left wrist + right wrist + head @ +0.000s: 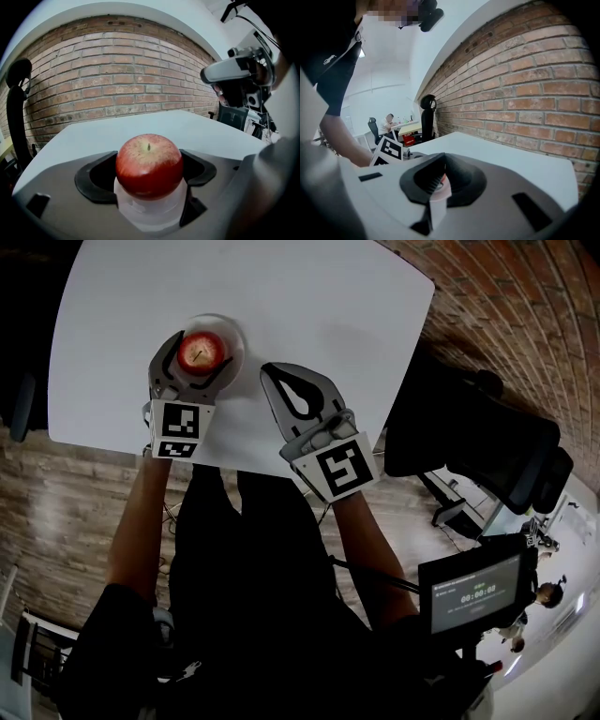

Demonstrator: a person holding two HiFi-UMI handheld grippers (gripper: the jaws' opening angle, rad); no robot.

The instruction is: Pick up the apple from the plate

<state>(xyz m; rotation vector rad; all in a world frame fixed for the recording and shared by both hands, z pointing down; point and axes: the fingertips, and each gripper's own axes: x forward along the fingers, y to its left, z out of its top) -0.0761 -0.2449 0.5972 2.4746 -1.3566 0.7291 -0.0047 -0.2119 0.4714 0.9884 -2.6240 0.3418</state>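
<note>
A red apple [200, 351] rests on a clear plate [232, 334] near the left front of the white table [309, 306]. My left gripper [202, 349] reaches in from the near side, one jaw on each side of the apple. In the left gripper view the apple [149, 165] fills the gap between the black pads [96, 178] and covers their inner edges, with the plate [150, 211] below it. My right gripper [273, 372] lies on the table to the right of the plate, shut with nothing in it. In its own view the right gripper [438, 182] shows only a sliver of red beyond.
The table's near edge [234, 463] runs just under both gripper cubes. A black office chair [487, 446] and a small screen on a stand [473, 592] are off the table's right side. A brick wall [117, 79] lies beyond the table, and a seated person [387, 123] is far off.
</note>
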